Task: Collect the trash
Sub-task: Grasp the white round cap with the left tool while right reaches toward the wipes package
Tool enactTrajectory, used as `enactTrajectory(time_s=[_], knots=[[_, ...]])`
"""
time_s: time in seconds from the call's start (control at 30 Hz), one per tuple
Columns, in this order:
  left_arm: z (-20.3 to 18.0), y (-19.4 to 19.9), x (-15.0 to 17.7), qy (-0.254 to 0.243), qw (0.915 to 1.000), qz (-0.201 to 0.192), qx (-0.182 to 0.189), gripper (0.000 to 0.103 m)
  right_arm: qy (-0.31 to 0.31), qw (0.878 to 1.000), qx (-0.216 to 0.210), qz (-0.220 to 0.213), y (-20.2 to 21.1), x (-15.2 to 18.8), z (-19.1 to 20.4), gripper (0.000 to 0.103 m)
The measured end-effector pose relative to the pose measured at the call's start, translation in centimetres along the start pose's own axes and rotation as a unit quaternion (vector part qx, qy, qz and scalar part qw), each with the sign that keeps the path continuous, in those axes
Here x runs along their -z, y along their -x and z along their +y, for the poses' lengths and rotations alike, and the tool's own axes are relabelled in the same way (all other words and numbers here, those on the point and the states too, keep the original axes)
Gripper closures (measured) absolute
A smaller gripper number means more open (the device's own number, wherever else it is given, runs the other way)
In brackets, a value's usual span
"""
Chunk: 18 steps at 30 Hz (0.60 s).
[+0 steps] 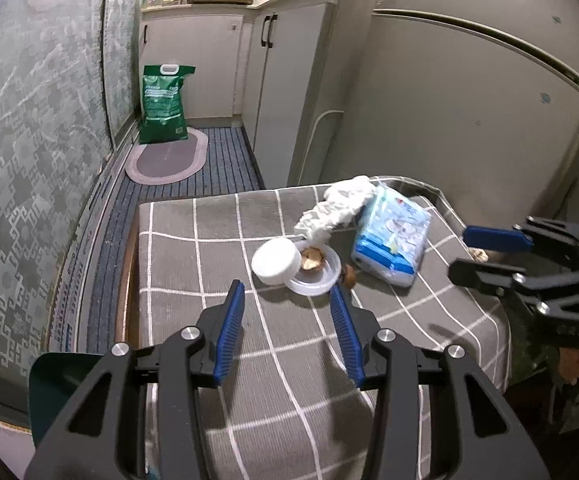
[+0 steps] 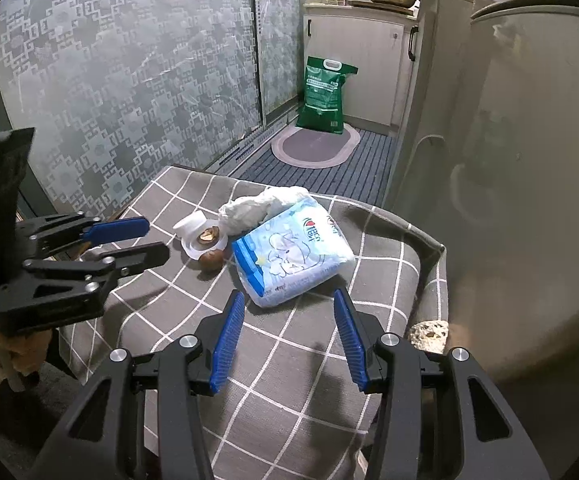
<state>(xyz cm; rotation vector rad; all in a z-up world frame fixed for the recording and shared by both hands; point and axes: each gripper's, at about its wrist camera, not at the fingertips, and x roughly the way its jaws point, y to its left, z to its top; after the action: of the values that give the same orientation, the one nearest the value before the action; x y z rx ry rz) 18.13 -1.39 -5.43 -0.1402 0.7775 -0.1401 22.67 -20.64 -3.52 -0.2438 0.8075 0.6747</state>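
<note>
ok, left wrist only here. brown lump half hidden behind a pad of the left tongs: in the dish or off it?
Observer: Off it. The brown nut lies on the cloth right beside the dish, short of the tissue pack.
Operator: right tongs carrying anything?
Observer: No. The right tongs are open and empty, over the cloth.
Operator: other trash near them?
Observer: A cream crumpled scrap lies at the table's edge beside them.
</note>
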Motion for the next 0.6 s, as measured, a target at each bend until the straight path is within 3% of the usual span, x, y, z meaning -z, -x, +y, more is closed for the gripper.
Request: enactTrajectory(time_s=[0.3, 0.6], knots=[[2.3, -2.3, -0.9, 0.077, 0.9968, 0.008, 0.017, 0.060, -0.013, 1.000, -0.008, -0.004, -0.1, -0.6, -0.7, 0.056], [2.5, -2.7, -1.4, 0.113, 0.9928, 0.005, 0.039, 0.060, 0.010, 1.000, -0.010, 0.001, -1.0, -0.6, -1.1, 0.056]])
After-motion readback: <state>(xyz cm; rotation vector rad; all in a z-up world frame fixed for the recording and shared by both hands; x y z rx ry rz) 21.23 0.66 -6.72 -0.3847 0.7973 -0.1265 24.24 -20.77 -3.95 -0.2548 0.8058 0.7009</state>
